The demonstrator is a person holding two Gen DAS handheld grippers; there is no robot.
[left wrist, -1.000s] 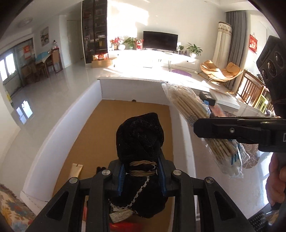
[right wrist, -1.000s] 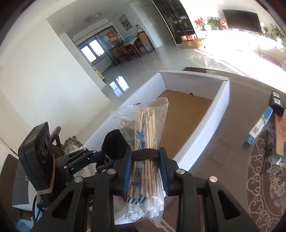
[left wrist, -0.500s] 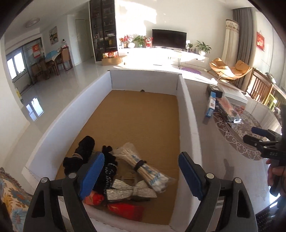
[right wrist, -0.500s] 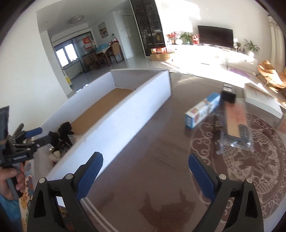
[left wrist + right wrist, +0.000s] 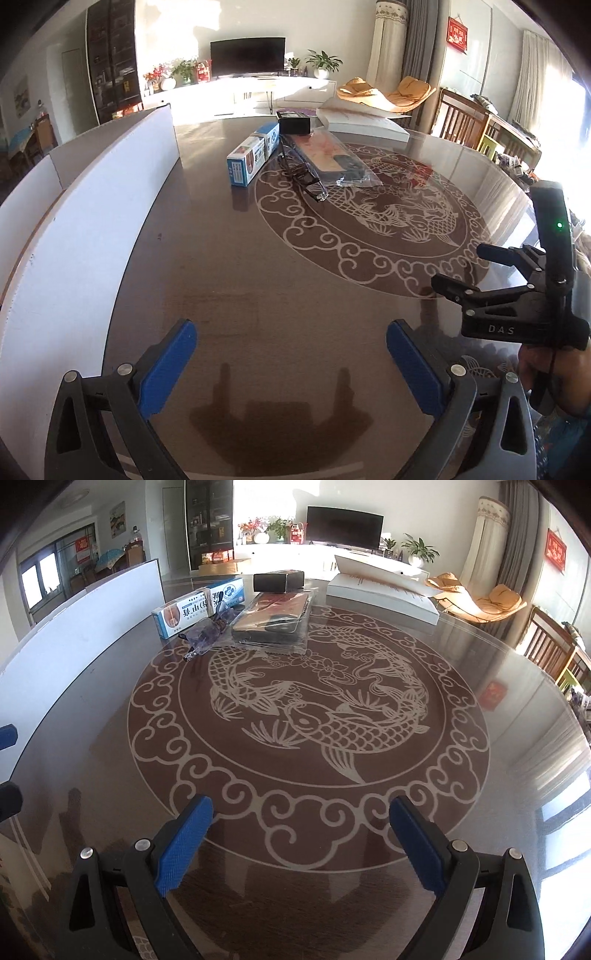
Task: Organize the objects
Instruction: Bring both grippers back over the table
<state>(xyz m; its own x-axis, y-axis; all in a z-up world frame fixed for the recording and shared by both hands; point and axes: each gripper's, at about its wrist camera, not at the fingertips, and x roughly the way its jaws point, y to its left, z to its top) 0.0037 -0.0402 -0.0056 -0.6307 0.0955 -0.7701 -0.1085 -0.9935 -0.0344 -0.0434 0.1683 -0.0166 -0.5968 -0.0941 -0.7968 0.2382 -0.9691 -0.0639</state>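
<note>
Blue-and-white cardboard carton [image 5: 197,605], far left on glass table [image 5: 480,738]: awaiting sorting.
Left gripper [image 5: 291,365] and right gripper [image 5: 301,845], just opened wide, now empty; both loads delivered.

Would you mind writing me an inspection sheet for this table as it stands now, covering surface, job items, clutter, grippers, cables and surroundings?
Surface: glossy brown table with a pale fish motif; sun glare on the right.
Job's things: blue-and-white carton, folded glasses, clear-wrapped flat pack and small black box clustered at the far side; white storage box along the left.
Clutter: large flat white box behind the cluster.
Grippers: left gripper and right gripper have both just been opening; jaws wide, nothing between them.
Cables: nothing seen.
Surroundings: living room with television, plants, orange lounge chair, wooden chairs.
</note>
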